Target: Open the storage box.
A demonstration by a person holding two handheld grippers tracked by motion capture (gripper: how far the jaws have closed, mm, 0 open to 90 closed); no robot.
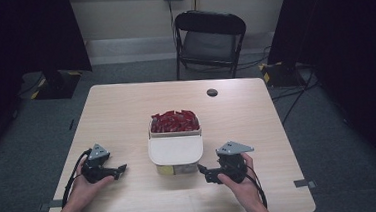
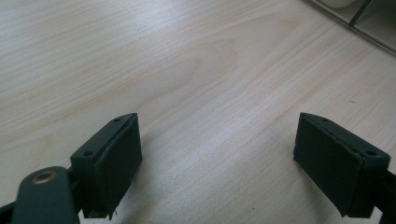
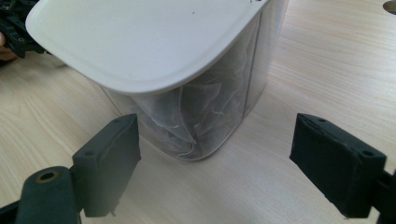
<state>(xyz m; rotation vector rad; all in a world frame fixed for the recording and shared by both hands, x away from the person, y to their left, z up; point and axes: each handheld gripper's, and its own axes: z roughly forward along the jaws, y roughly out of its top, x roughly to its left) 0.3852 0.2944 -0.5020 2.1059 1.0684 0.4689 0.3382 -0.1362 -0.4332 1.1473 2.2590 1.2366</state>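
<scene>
The clear container (image 1: 175,149) stands mid-worktop (image 1: 126,110), its white lid (image 1: 175,150) covering the near half, red packets (image 1: 174,121) showing in the far half; through the wall in my right gripper view I make out only pale, crumpled sachets (image 3: 196,116); my right gripper (image 1: 201,169) rests just beside it, jaws wide apart and empty; my left gripper (image 1: 122,168) lies nearby, likewise spread, holding nothing.

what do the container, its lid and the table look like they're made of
Container: clear, likely plastic; the bags inside show through its wall. Lid: white, smooth, matte, probably plastic. Table: pale wood grain with soft sheen, either laminate or wood.
</scene>
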